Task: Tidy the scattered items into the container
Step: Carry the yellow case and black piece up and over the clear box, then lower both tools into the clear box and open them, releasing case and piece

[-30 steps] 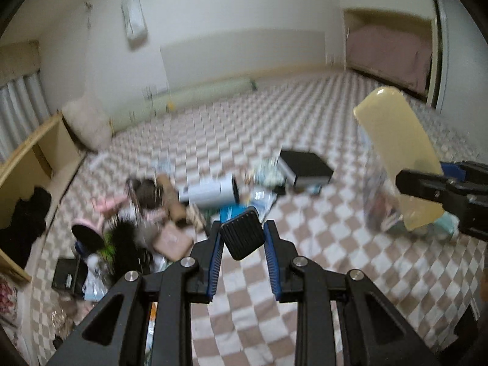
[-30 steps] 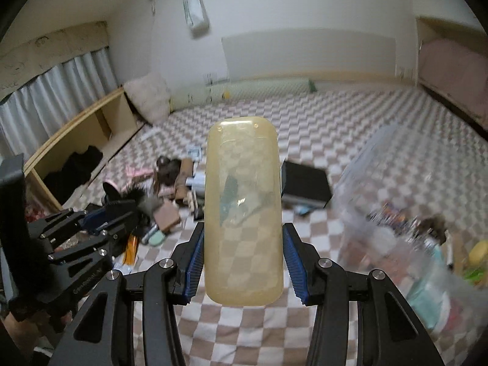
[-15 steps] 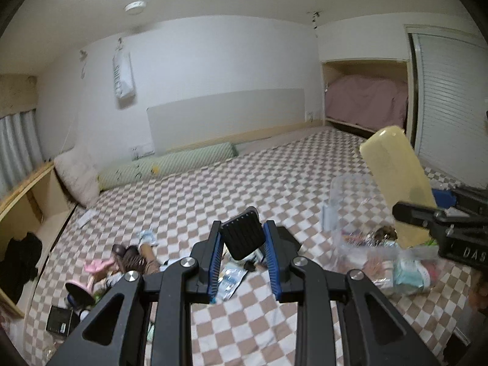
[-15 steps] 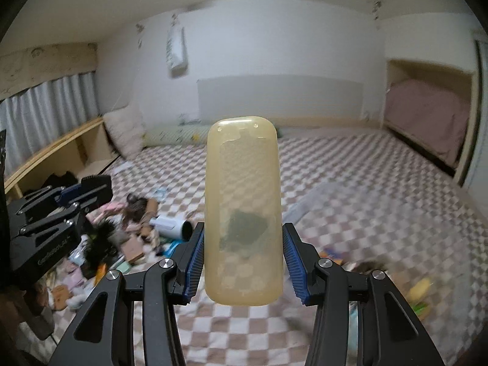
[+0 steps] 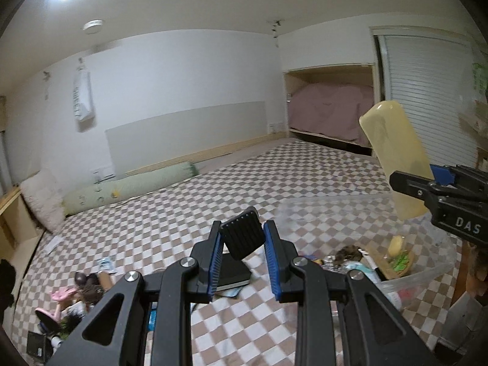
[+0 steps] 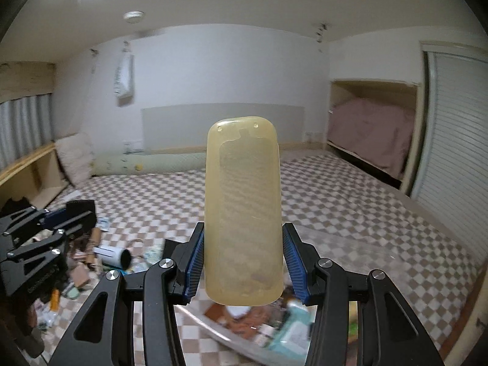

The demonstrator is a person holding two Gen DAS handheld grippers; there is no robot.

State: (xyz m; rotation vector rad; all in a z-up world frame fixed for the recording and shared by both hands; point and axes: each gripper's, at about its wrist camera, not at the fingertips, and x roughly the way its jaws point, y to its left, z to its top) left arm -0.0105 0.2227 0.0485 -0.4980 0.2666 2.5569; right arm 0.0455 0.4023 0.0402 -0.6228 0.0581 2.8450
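Note:
My left gripper [image 5: 242, 239] is shut on a small black ribbed block [image 5: 241, 237], held above the checkered floor. My right gripper [image 6: 242, 259] is shut on a long yellowish translucent case [image 6: 242, 210], which stands upright between the pads; it also shows in the left wrist view [image 5: 393, 158]. A clear plastic container [image 5: 405, 277] with several items inside sits on the floor to the lower right of the left gripper and just below the right gripper [image 6: 262, 332]. The scattered items [image 6: 100, 256] lie on the floor at the left.
A black box [image 5: 233, 270] lies on the floor behind the left fingers. A green bolster [image 5: 131, 187] and a pillow [image 5: 41, 201] lie by the far wall. A wooden shelf [image 6: 27, 170] runs along the left; a pink bed alcove [image 6: 372, 134] is at the right.
Both grippers have tilted upward and shifted right; more of the walls and ceiling shows. The container now sits closer under the right gripper. Both grips are unchanged.

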